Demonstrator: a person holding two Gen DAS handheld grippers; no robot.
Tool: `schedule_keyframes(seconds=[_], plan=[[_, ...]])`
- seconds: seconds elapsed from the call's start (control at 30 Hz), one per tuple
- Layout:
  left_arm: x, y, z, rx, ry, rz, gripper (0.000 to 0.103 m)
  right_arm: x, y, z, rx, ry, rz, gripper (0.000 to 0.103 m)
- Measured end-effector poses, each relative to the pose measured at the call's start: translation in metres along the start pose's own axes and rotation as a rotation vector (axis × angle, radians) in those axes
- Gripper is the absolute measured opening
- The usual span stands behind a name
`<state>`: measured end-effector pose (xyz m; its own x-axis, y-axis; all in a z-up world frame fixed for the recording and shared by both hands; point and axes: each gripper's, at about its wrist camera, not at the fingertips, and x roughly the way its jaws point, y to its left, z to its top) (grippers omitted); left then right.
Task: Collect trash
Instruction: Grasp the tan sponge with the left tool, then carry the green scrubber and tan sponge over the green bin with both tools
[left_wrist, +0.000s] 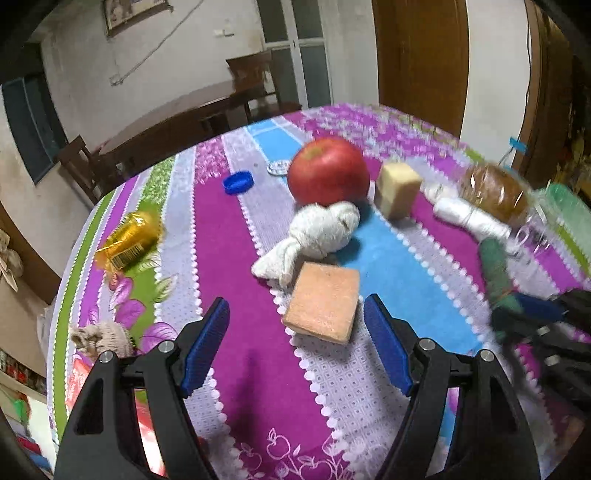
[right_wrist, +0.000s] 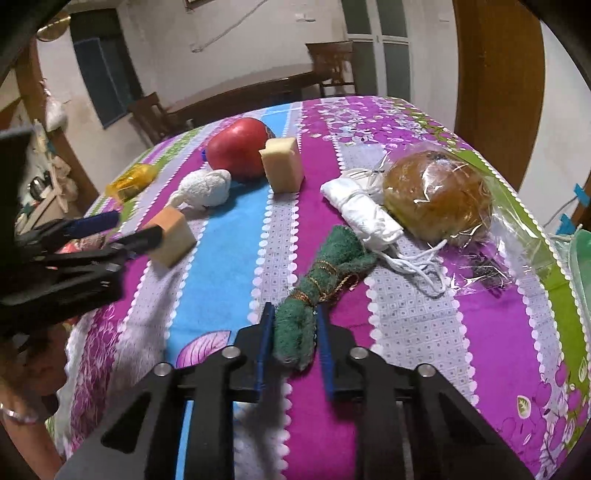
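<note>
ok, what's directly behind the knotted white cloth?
A red apple sits right behind the knotted white cloth, seemingly touching. The cloth hides the apple's base, so contact with the tablecloth isn't visible.

Your left gripper (left_wrist: 295, 332) hangs with jaws wide apart over the striped tablecloth (left_wrist: 236, 258), the orange sponge block (left_wrist: 324, 307) lying between its tips. Beyond it sit a knotted white cloth (left_wrist: 314, 236) and a red apple (left_wrist: 328, 170).

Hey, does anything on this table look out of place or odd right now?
Yes: rags lie among the food. A knotted white cloth touches the apple, and a green rag tied with cord lies near the wrapped bun.
</note>
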<state>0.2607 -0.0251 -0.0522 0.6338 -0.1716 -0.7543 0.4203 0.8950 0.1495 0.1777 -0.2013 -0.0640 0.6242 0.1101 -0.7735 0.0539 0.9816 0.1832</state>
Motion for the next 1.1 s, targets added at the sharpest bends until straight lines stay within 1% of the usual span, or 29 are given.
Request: schedule_keyframes(seconds=[0.1,0.13,0.17,0.2,0.23,0.27,0.33,0.4,0.47,0.57,0.67,0.8,0.9,1.0,1.1], plan=[[0.011,-0.004,-0.002,0.015,0.022,-0.003,0.072,-0.004,-0.005,-0.002,0.002,-0.006,0.029,0.018],[0.013,-0.005,-0.002,0.012,0.022,-0.005,0.069,-0.006,-0.007,-0.003,0.007,-0.007,0.046,0.017],[0.016,-0.004,-0.002,0.003,0.022,-0.011,0.052,-0.008,-0.011,-0.004,0.012,-0.008,0.065,0.017],[0.017,-0.004,-0.002,0.002,0.031,-0.031,0.045,-0.011,-0.013,-0.006,0.013,-0.010,0.085,0.017],[0.017,-0.005,-0.002,0.004,0.029,-0.053,0.040,-0.014,-0.014,-0.007,0.010,-0.013,0.099,0.017],[0.013,-0.007,-0.003,0.027,0.013,-0.041,0.039,-0.019,-0.016,-0.010,0.003,-0.018,0.110,0.017],[0.007,-0.011,-0.006,0.060,-0.001,-0.054,0.038,-0.029,-0.019,-0.015,-0.016,-0.023,0.126,0.017],[0.000,-0.013,-0.007,0.068,-0.016,-0.066,0.037,-0.042,-0.022,-0.020,-0.035,-0.029,0.139,0.017],[-0.009,-0.011,-0.008,0.051,-0.033,-0.078,0.037,-0.058,-0.025,-0.028,-0.064,-0.047,0.130,0.017],[-0.024,-0.009,-0.013,0.000,-0.061,-0.120,0.037,-0.079,-0.030,-0.036,-0.091,-0.085,0.102,0.017],[-0.038,-0.018,-0.019,-0.004,-0.083,-0.114,0.036,-0.097,-0.033,-0.040,-0.115,-0.124,0.101,0.017],[-0.059,-0.029,-0.026,-0.017,-0.125,-0.137,0.036,-0.129,-0.055,-0.035,-0.094,-0.199,0.101,0.017],[-0.073,-0.036,-0.025,-0.044,-0.153,-0.139,0.037,-0.156,-0.079,-0.028,-0.071,-0.265,0.075,0.017],[-0.085,-0.044,-0.021,-0.044,-0.189,-0.125,0.036,-0.175,-0.093,-0.025,-0.060,-0.307,0.053,0.017],[-0.095,-0.052,-0.016,-0.044,-0.213,-0.130,0.036,-0.188,-0.103,-0.027,-0.050,-0.329,0.040,0.017]])
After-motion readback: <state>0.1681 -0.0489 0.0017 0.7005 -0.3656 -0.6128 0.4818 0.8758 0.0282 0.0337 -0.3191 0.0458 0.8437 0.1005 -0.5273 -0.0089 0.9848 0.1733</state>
